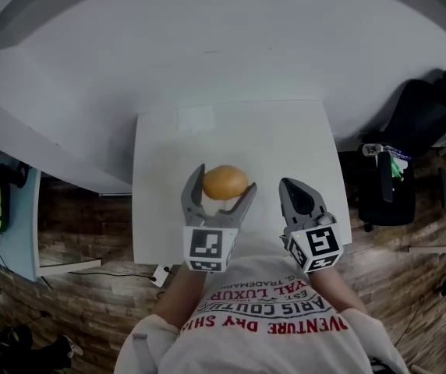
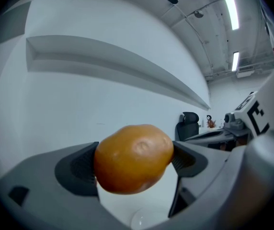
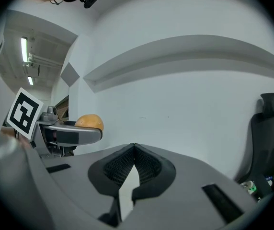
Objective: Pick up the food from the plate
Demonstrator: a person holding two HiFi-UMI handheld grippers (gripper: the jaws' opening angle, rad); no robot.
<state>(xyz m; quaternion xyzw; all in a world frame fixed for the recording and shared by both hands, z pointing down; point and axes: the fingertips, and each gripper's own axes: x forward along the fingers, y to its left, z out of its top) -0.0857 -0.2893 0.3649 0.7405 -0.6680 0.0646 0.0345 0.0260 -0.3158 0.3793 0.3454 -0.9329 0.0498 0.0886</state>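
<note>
I've got the orange food (image 2: 133, 158) pinched in my left gripper (image 1: 221, 188) above the white table (image 1: 168, 209), while my right gripper (image 1: 295, 187), just right of it, is pressed together on nothing.

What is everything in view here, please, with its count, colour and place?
orange-brown rounded food item: one, orange-brown, clamped between the left gripper's jaws, above the table
white rectangular table: one, white, in front of the person
black office chair: one, black, right of the table
brown wooden floor: one, brown, around the table
grey left gripper: one, grey with a black-and-white marker cube, shut on the food item
grey right gripper: one, grey with a marker cube, jaws together and empty, right of the left gripper
white T-shirt: one, white with red lettering, on the person at the head view's bottom
</note>
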